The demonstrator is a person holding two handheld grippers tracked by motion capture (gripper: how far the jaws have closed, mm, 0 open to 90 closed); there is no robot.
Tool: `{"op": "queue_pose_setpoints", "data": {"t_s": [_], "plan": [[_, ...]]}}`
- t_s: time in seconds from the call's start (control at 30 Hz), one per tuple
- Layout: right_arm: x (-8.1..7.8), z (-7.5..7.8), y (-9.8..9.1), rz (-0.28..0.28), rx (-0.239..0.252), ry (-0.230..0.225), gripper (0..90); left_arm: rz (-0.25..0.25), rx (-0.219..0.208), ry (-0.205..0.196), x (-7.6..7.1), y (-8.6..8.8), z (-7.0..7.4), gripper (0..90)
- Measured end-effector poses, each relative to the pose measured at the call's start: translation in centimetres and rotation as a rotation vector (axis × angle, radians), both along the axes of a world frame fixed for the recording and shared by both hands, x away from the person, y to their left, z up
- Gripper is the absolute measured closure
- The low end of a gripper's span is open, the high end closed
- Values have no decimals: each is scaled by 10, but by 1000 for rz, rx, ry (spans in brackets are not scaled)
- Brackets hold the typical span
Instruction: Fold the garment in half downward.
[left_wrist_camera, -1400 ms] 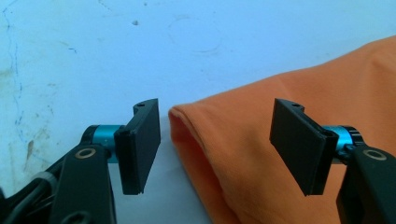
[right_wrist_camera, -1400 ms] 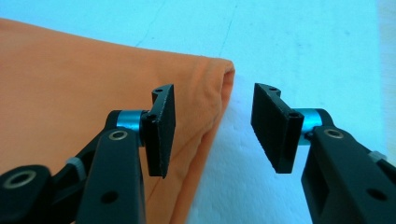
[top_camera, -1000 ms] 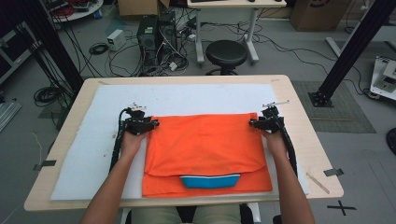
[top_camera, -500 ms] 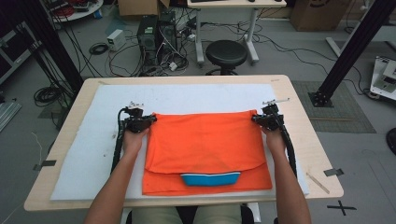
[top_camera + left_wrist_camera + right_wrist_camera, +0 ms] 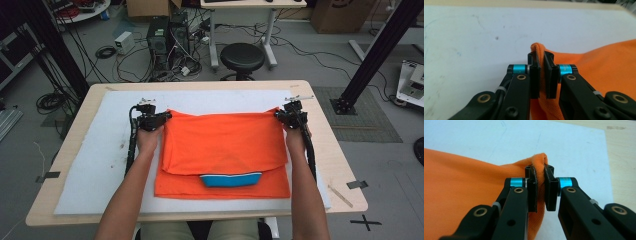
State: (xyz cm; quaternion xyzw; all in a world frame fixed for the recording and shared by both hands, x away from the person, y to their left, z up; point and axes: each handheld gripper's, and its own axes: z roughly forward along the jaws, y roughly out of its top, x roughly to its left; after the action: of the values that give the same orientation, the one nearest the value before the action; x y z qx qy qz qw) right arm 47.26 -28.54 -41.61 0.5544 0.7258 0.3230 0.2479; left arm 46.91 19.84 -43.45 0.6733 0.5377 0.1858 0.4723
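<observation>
Left claw (image 5: 165, 116) pinched tight on far left corner of orange shirt (image 5: 225, 145), jaws having just closed on the cloth. Right claw (image 5: 278, 114) likewise clamped on far right corner. Shirt folded, blue collar (image 5: 231, 179) near the person, on white mat (image 5: 90, 170) over counter (image 5: 345, 165).

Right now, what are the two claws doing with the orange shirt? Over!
Left gripper and right gripper each shut on a far corner of the orange shirt. Shirt folded on white mat, blue collar showing. Nothing in the way.
</observation>
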Motion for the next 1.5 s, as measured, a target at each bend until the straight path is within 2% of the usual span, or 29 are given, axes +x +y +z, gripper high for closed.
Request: {"op": "queue_pose_setpoints", "data": {"t_s": [0.03,0.1,0.2,0.3,0.33,0.37,0.4,0.43,0.47,0.53,0.57,0.63,0.7,0.77,0.87,0.9,0.97,1.0,1.03,1.07,1.1,1.13,1.2,1.33,1.43,1.5], "plan": [[2,0,-1,-2,-3,3,840,3,4,-10,1,0,-1,847],[6,0,-2,1,-10,-1,840,0,6,15,7,1,-3,847],[9,-3,-1,0,-4,1,840,3,3,26,14,2,-3,847],[12,-11,1,-8,12,19,836,9,17,19,18,2,-4,847],[13,-13,1,-13,21,31,826,11,17,30,19,3,-6,847],[14,-15,0,-14,32,41,788,9,15,47,21,4,-10,847],[13,-15,-1,-24,48,46,709,13,16,65,21,5,-13,841],[13,-15,-3,-31,60,44,627,19,21,82,22,6,-16,806],[13,-14,-5,-36,88,58,577,27,21,98,22,7,-17,720],[10,-11,-9,-39,95,55,524,33,15,123,22,10,-18,550],[8,-9,-12,-39,93,49,512,33,13,128,21,11,-18,499],[6,-8,-15,-33,112,66,482,32,12,127,18,14,-18,458],[5,-10,-15,-9,123,115,473,23,11,141,16,15,-20,446],[5,-15,-10,12,102,172,473,9,12,148,12,13,-21,439],[4,-23,-1,25,72,208,497,-11,42,144,8,9,-23,435],[4,-25,2,25,57,216,491,-14,48,147,7,8,-22,435],[2,-25,7,20,19,201,529,-21,62,153,6,7,-21,443],[1,-24,8,25,11,201,643,-30,73,151,5,6,-21,477],[0,-24,9,52,34,205,771,-44,77,146,3,4,-22,550],[0,-25,10,70,46,206,800,-51,78,139,2,2,-22,670],[-1,-24,12,74,31,203,823,-43,88,119,0,-1,-23,717],[0,-24,14,81,13,196,835,-35,91,110,-1,-3,-22,792],[1,-23,12,75,5,187,846,-16,81,108,-2,-5,-21,819],[3,-21,7,22,-1,117,852,16,26,86,-1,-10,-16,826],[7,-18,5,-5,-20,97,852,32,0,64,2,-16,-12,827],[9,-15,4,-21,-40,76,852,38,-16,65,4,-18,-11,827]]}}
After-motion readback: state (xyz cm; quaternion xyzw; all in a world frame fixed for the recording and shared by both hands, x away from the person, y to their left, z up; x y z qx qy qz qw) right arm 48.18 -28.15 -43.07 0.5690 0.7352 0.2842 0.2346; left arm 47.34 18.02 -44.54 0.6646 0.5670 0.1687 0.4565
